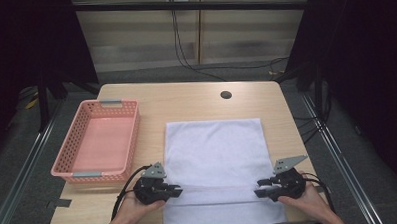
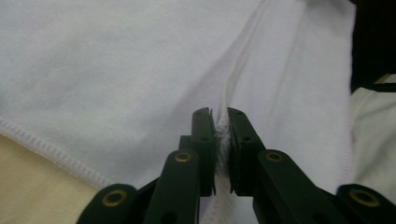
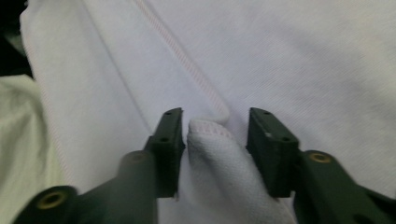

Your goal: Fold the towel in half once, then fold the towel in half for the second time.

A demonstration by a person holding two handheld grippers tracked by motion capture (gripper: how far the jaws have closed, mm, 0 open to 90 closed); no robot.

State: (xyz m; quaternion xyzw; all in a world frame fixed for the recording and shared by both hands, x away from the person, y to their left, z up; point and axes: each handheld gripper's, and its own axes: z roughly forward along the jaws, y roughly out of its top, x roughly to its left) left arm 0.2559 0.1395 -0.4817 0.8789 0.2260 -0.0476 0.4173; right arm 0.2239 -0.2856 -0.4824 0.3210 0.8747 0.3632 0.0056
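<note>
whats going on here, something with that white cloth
A person at a wooden table works a white towel with a hand-held gripper in each hand. The left hand-held gripper is shut on a ridge of the towel near its left edge. The right hand-held gripper sits at the right edge with its jaws open around a raised fold, not yet pinching it. A pink basket stands to the left of the towel.

White towel (image 1: 215, 156), spread flat, near edge pinched up
</note>
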